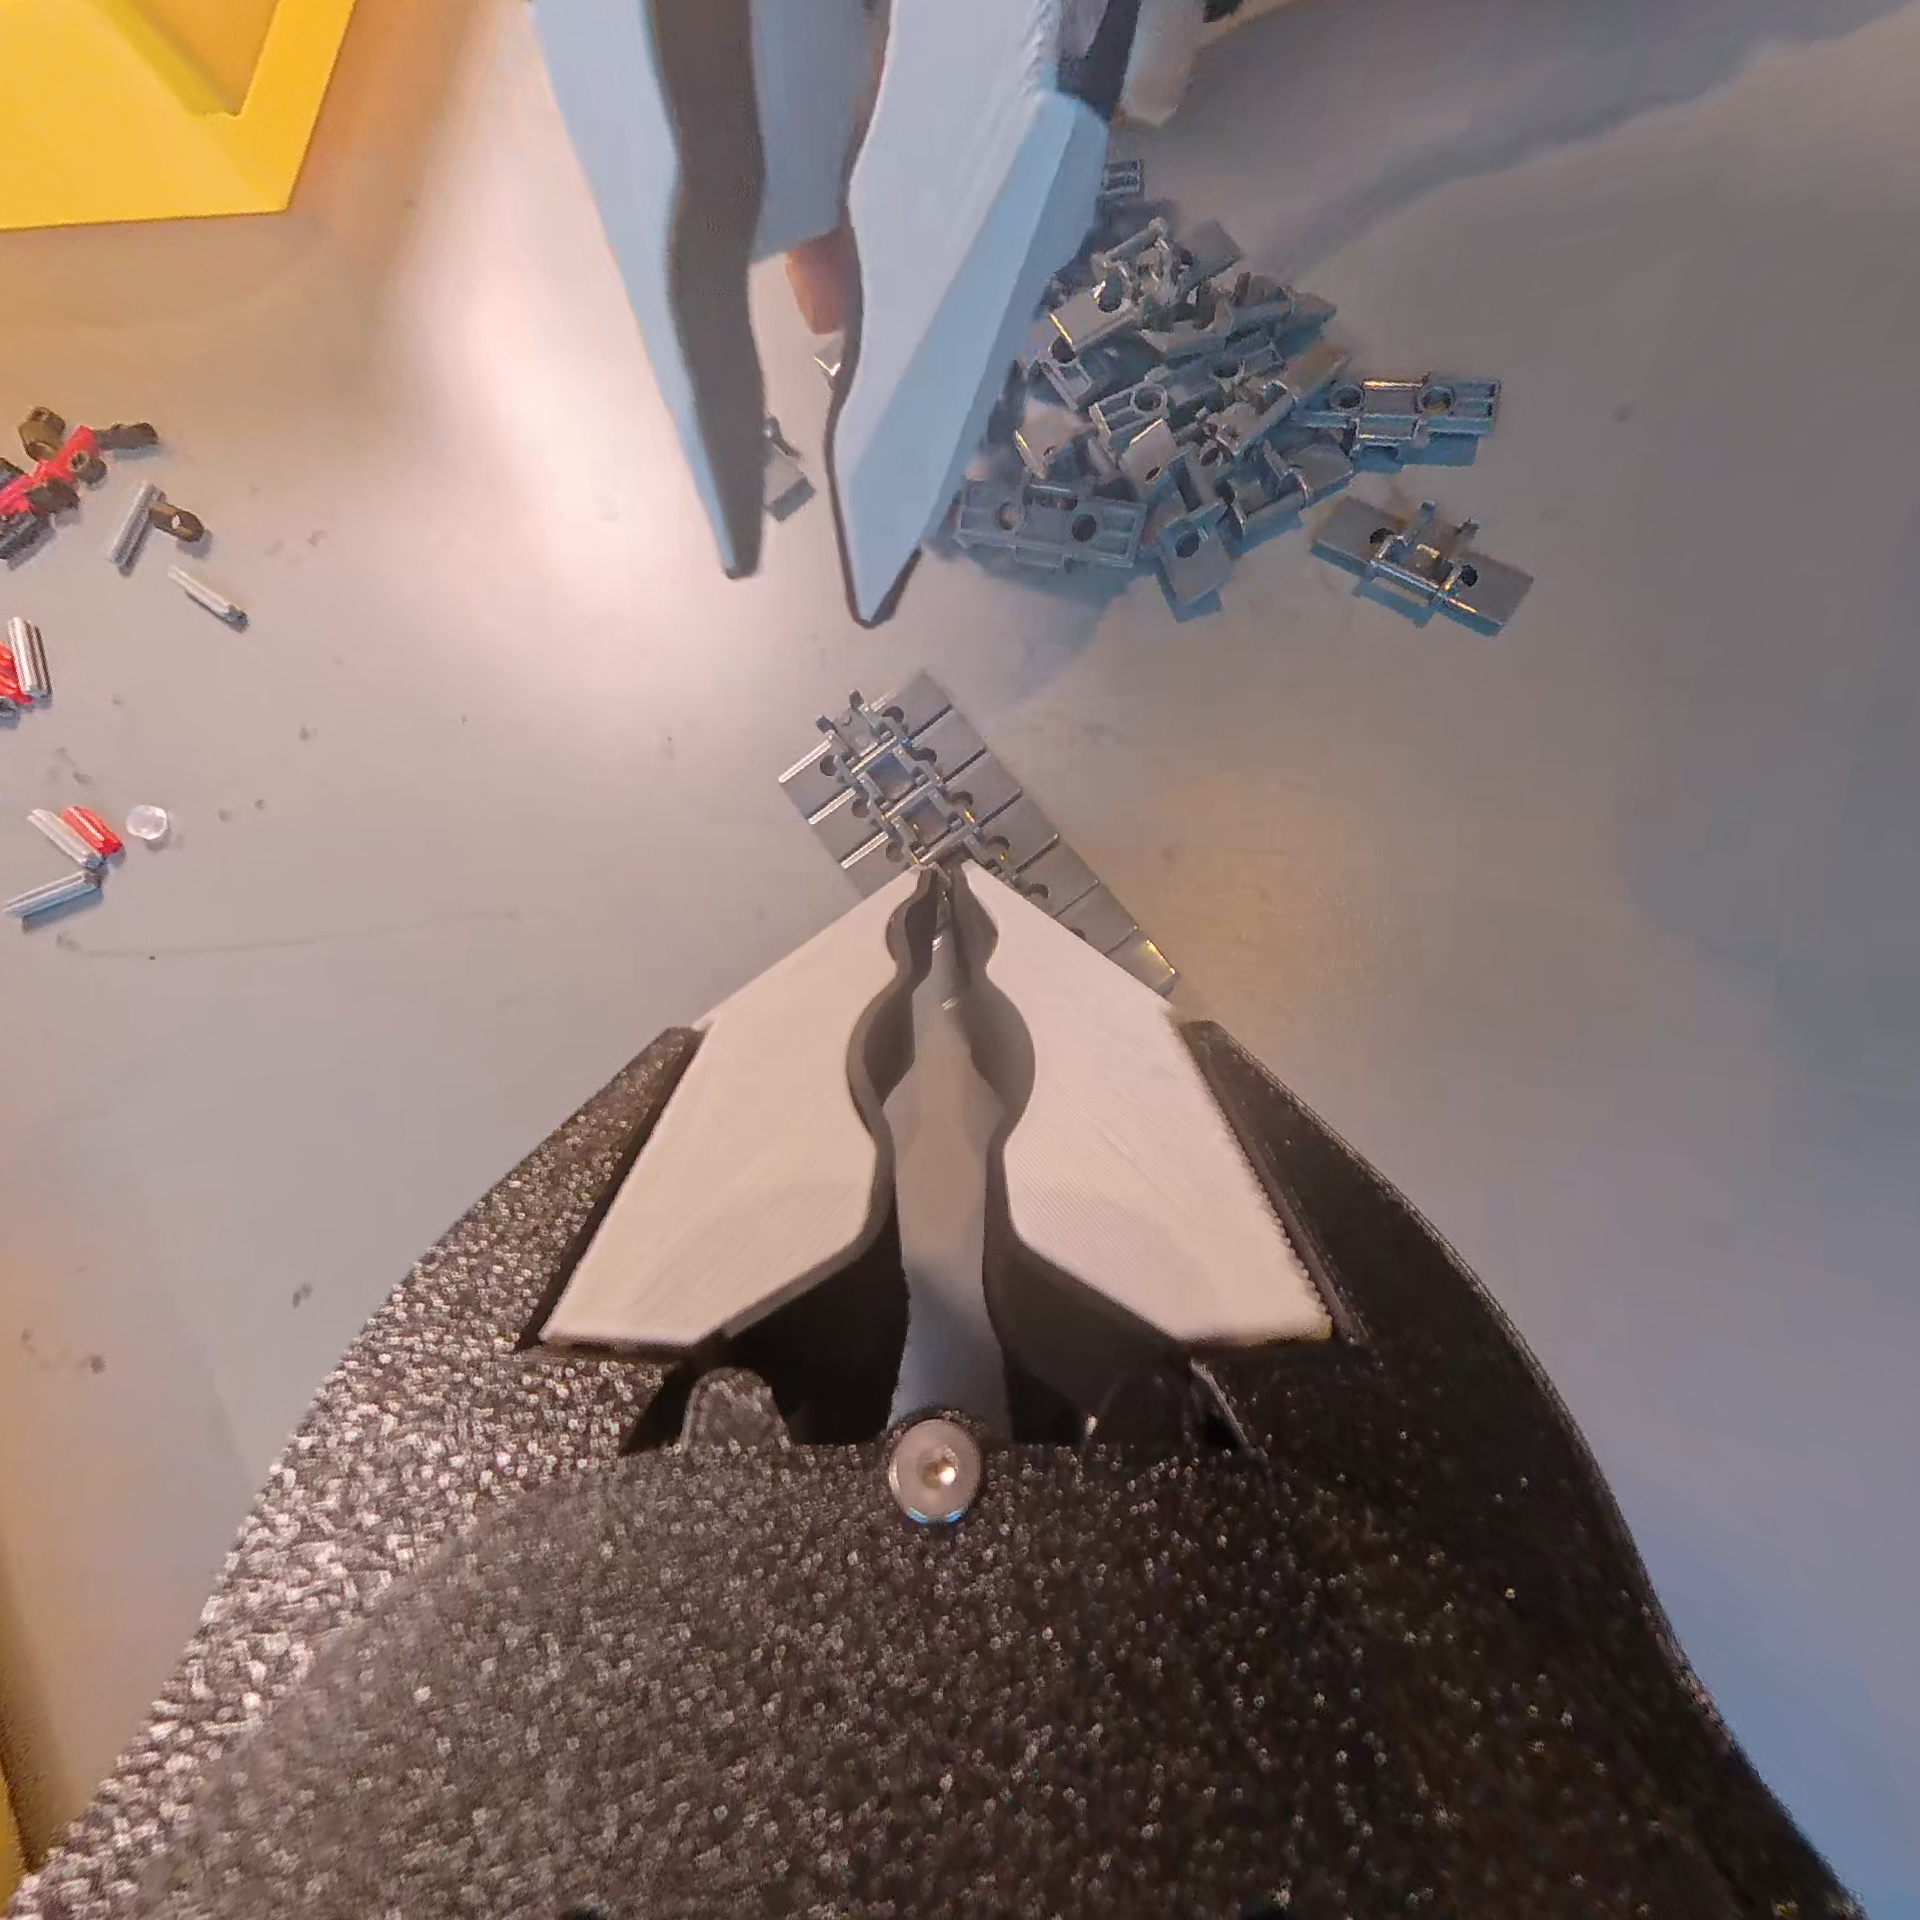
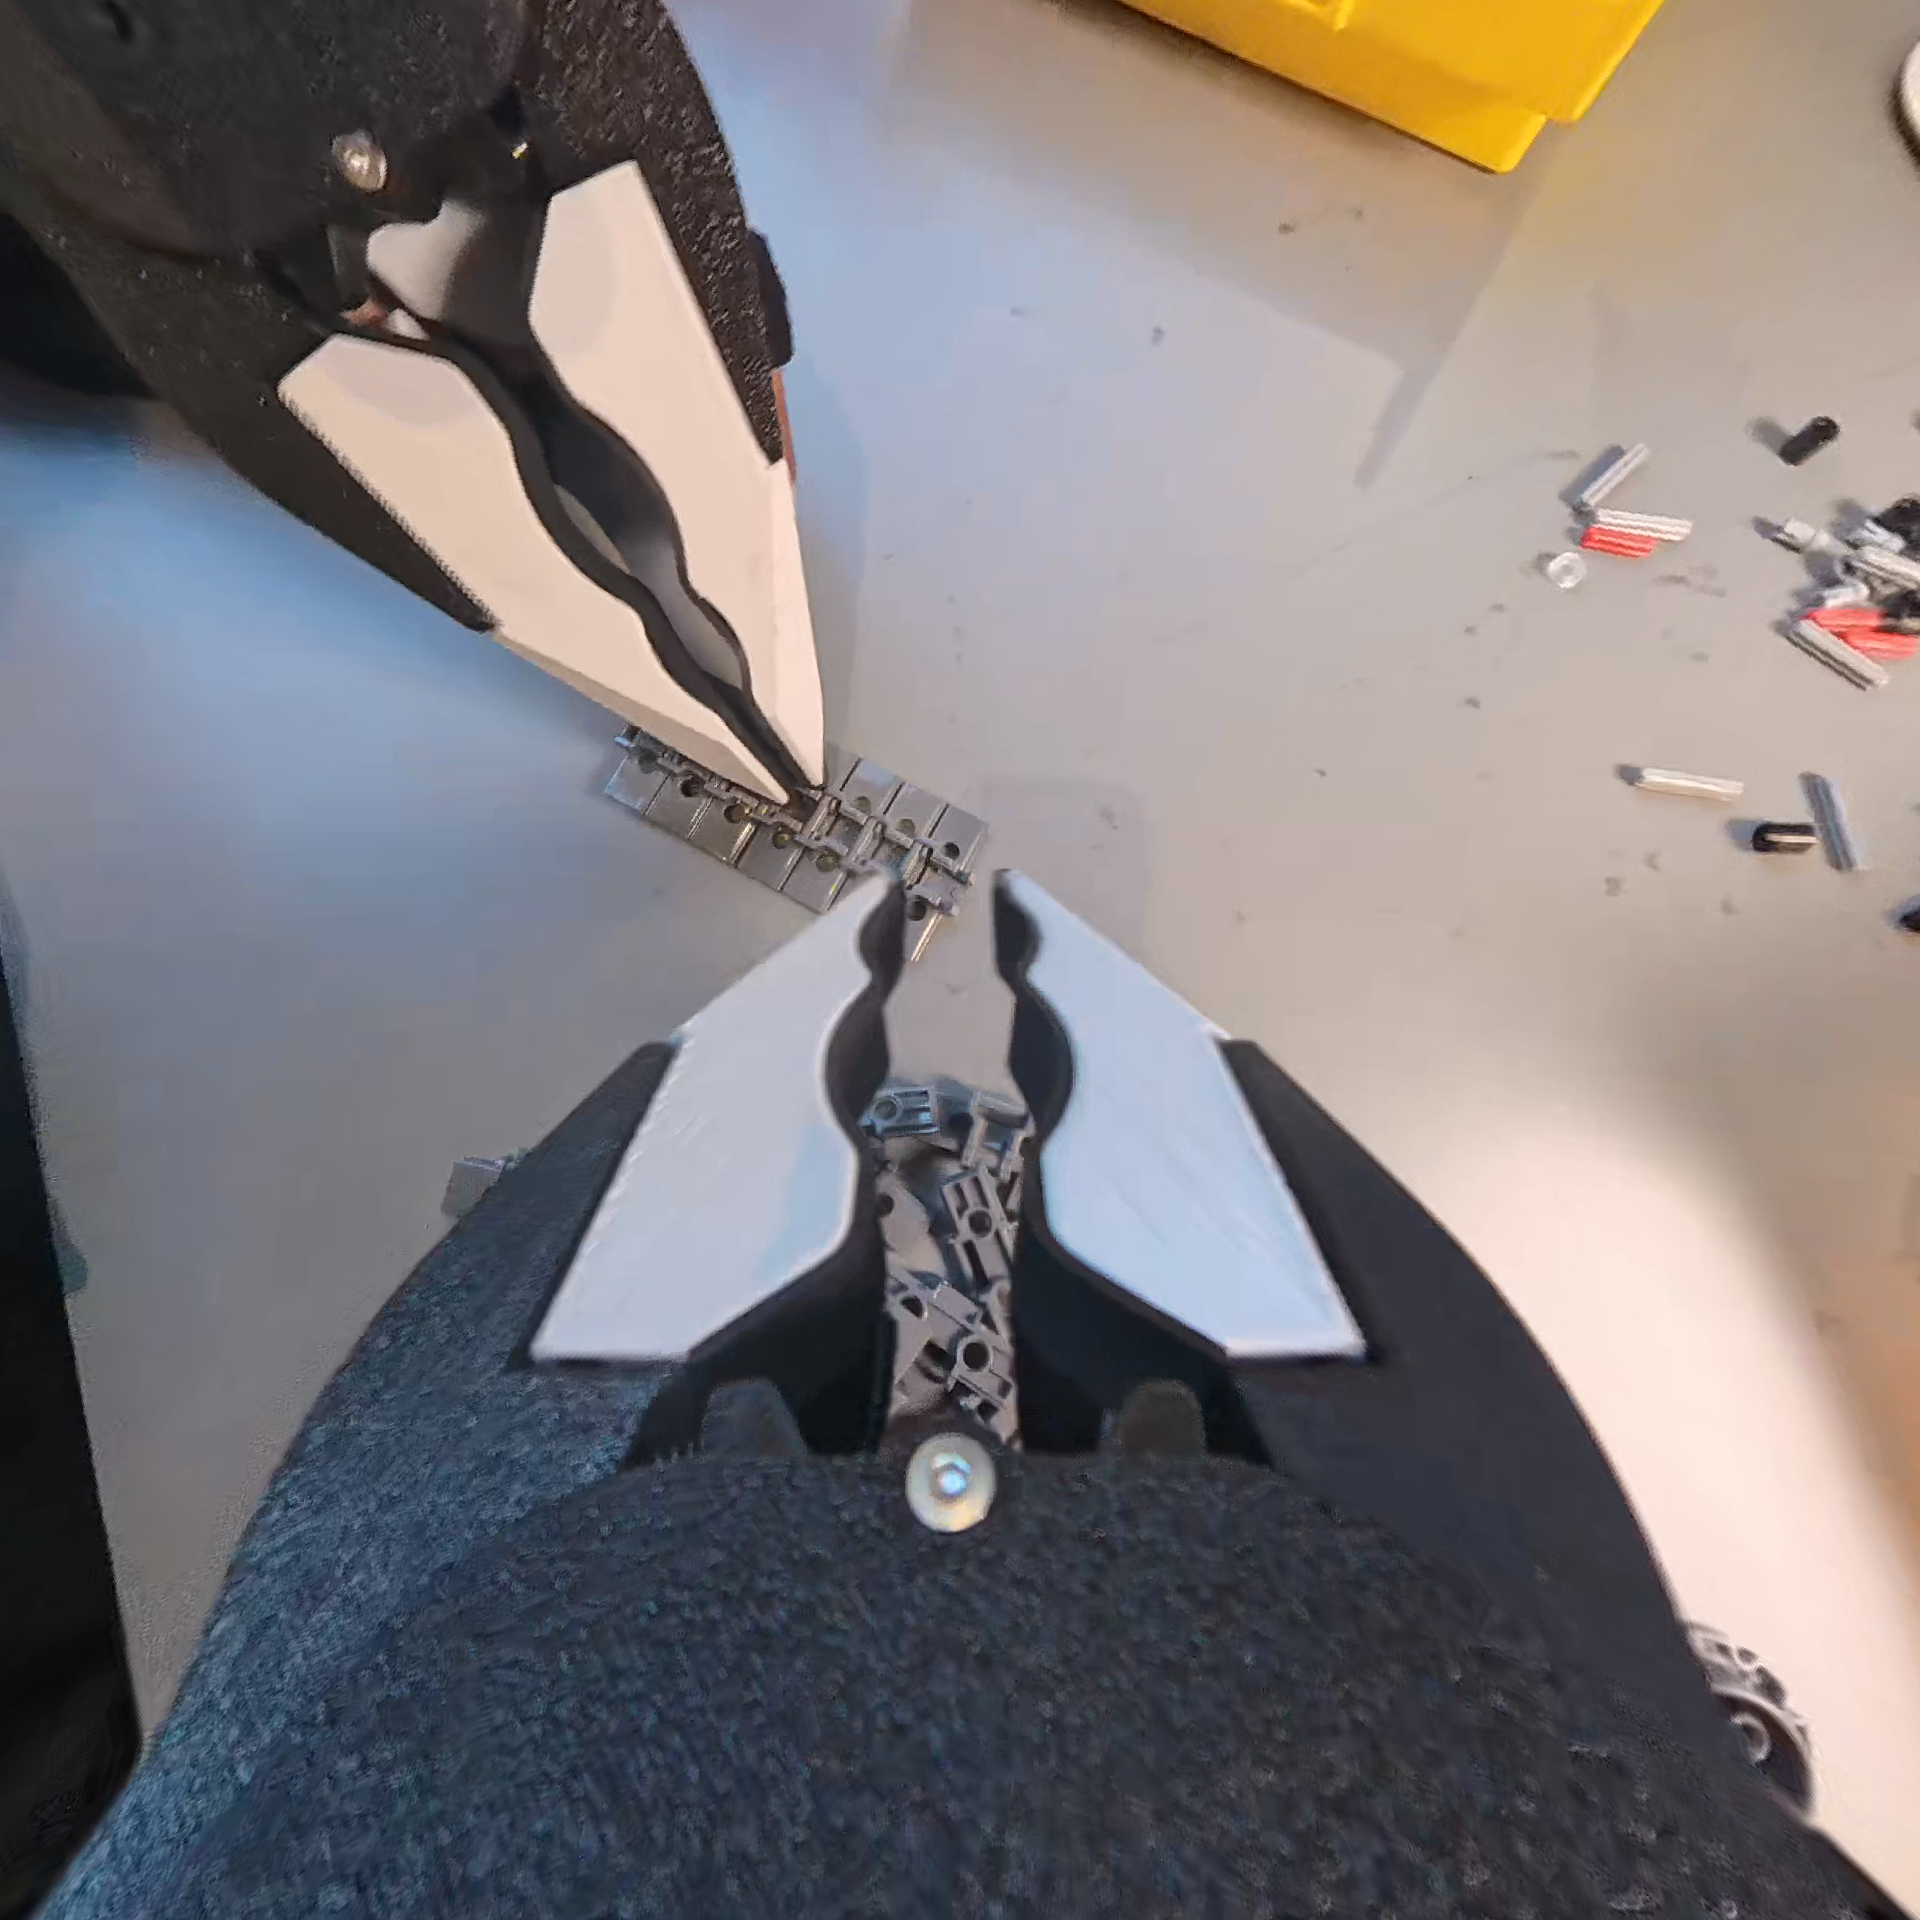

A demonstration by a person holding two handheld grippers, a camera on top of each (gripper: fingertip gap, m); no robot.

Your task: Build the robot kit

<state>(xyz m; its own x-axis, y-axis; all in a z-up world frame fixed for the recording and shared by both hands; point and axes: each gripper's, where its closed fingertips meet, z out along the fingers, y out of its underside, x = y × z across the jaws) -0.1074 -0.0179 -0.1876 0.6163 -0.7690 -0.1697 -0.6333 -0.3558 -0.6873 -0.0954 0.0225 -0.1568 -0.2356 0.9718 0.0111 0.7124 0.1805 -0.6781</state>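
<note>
In the left wrist view, a speckled, rough black housing with a silver screw head is seen nearest, and from it two pale grey, finely ribbed fingers with wavy black inner edges converge to a point. The left gripper is pressed together, its tips pinching the raised central ridge of a grey track strip, a chain of flat, rectangular plastic links lying on the smooth grey table. Beyond the strip, the right gripper is seen pointing down with its fingers spread apart and nothing held between them. Just beside it, a loose pile of grey links is heaped, glossy and pierced with round holes. Well apart on the left, small pins and axles in red, black and ribbed grey are scattered. At the far corner, a smooth yellow bin is visible.

In the right wrist view, the right gripper is shown open just beside the end of the strip, with piled links visible through the gap between its fingers. The left gripper is seen clamped on the strip's middle.
</note>
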